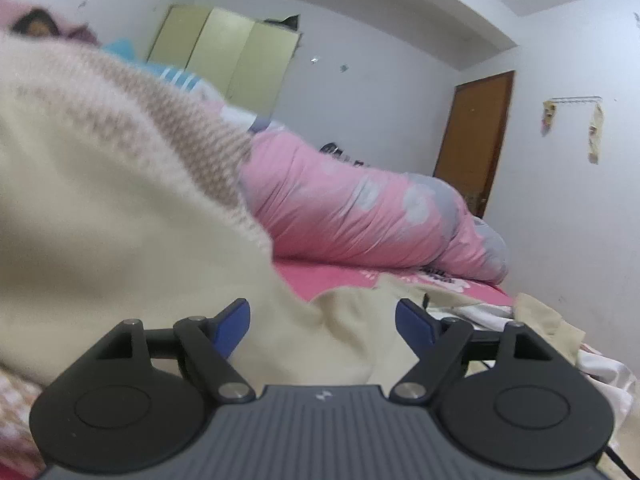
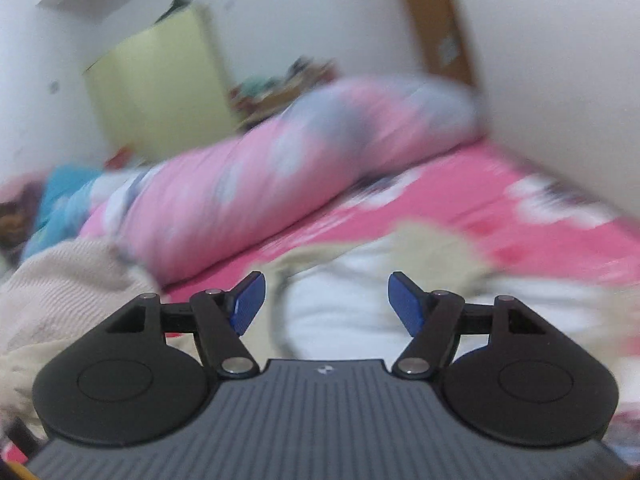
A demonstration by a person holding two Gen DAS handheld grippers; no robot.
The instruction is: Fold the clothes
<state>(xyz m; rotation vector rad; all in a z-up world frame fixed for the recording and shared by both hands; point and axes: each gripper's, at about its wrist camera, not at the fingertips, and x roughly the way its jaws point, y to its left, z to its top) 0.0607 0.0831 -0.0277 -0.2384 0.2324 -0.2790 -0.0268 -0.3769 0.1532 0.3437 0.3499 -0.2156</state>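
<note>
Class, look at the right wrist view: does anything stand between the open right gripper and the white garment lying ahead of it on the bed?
Nothing visible does. The right gripper is open and empty, and the white garment lies directly beyond its fingertips on the pink bedsheet. The picture is blurred.

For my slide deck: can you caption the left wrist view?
Open left claw over a cream knitted garment on a pink-sheeted bed, pink-and-grey rolled quilt behind.
</note>
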